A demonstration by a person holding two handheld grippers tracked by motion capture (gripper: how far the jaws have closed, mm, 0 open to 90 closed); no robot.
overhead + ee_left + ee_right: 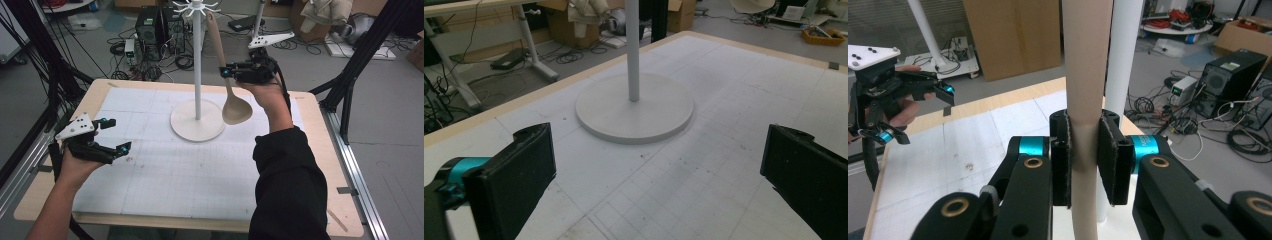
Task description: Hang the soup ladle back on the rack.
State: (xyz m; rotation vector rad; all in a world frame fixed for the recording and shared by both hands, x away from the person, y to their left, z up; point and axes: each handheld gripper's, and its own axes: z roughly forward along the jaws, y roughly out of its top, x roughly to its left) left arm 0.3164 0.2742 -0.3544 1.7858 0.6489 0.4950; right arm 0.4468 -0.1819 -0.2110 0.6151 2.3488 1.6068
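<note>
Clenching the spoon point(231, 95) handle in the right claw point(226, 71), bowl down beside the stand point(197, 65), probably lined up for hooking. Left claw point(116, 135) released, waiting low over the surface point(175, 175).

We see even, soft indoor light; shadows on the table point(165, 175) are faint. Close jaws blur slightly; no glare.

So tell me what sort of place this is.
Most likely a robotics lab or workshop, not a kitchen: computer towers and loose cables lie on the floor, cardboard boxes stand around, and the table carries a gridded mat.
</note>
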